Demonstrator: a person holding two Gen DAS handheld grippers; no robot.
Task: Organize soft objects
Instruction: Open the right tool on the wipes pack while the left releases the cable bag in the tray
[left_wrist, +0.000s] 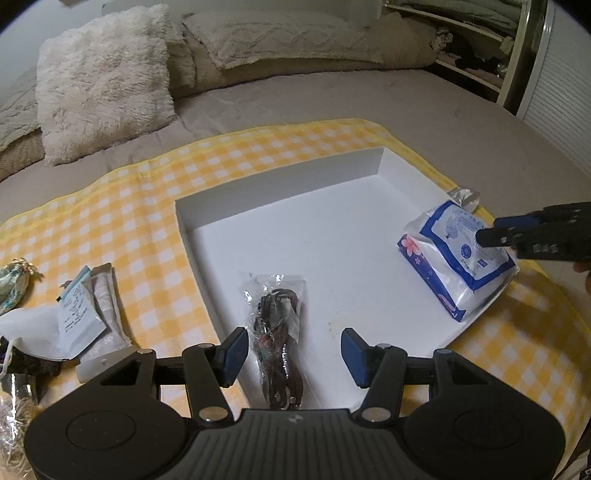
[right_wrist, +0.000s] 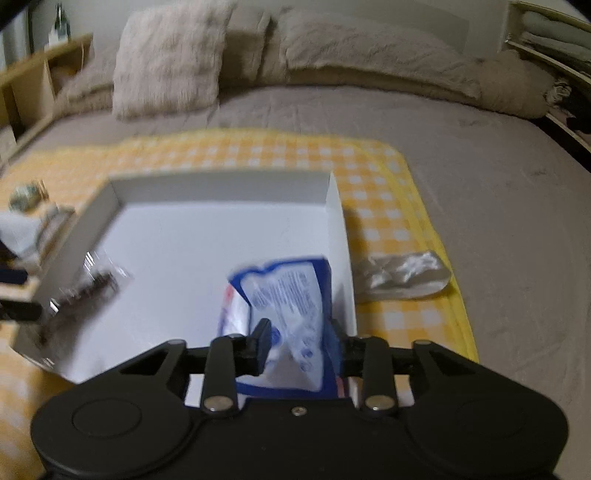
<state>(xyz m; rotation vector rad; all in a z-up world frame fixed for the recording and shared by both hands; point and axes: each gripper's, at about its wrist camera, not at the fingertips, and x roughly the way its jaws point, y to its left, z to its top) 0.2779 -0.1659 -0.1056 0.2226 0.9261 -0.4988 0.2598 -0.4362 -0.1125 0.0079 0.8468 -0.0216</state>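
Note:
A white shallow box (left_wrist: 280, 188) lies on a yellow checked cloth (left_wrist: 140, 206) on the bed. A clear bag of dark cord (left_wrist: 277, 328) lies in the box by its near wall. My left gripper (left_wrist: 291, 354) is open and empty, its pads on either side of that bag's near end. A blue and white tissue pack (left_wrist: 461, 254) rests at the box's right edge. My right gripper (right_wrist: 299, 343) is shut on the tissue pack (right_wrist: 291, 295), over the box's right wall (right_wrist: 340, 236); it also shows in the left wrist view (left_wrist: 491, 232).
Small packets (left_wrist: 79, 314), a white pouch (left_wrist: 29, 328) and a patterned drawstring bag (left_wrist: 14, 280) lie on the cloth left of the box. A clear crumpled bag (right_wrist: 402, 273) lies right of it. Fluffy pillows (left_wrist: 103, 81) sit at the bed's head.

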